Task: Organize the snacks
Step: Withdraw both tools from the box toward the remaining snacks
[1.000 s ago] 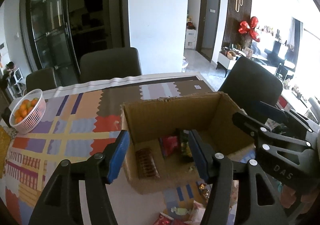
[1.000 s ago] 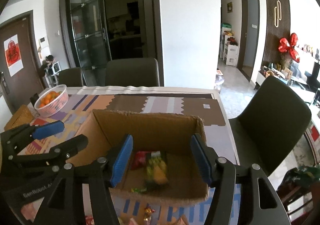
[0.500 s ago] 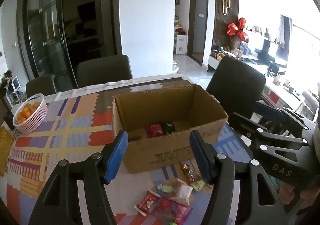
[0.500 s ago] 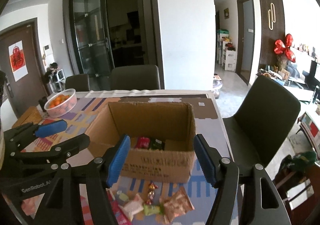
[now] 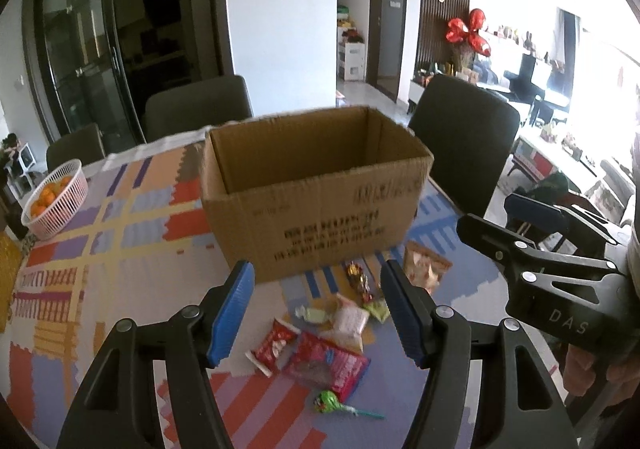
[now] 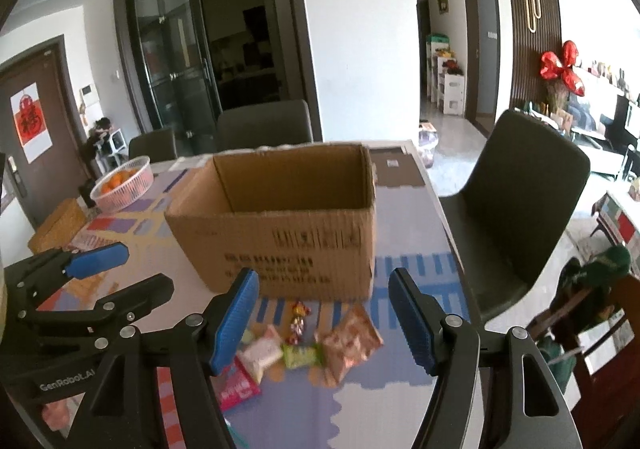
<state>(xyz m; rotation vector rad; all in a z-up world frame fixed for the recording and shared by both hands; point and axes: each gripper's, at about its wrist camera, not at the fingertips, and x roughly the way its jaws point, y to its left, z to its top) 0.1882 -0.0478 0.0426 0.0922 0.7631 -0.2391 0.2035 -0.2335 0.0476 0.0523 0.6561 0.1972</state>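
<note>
we see a pink basket of oranges at the table's far left edge, on a patchwork tablecloth. dark chairs ring the table. red foil balloons by a slatted wall, glass doors behind.

Right tongs body: white letters "DAS".
Left tongs body: "GenRobot.AI", the end partly cut off.
Cardboard box front: rows of dark print, too blurred to read.
Door poster: red character, unreadable.
</note>
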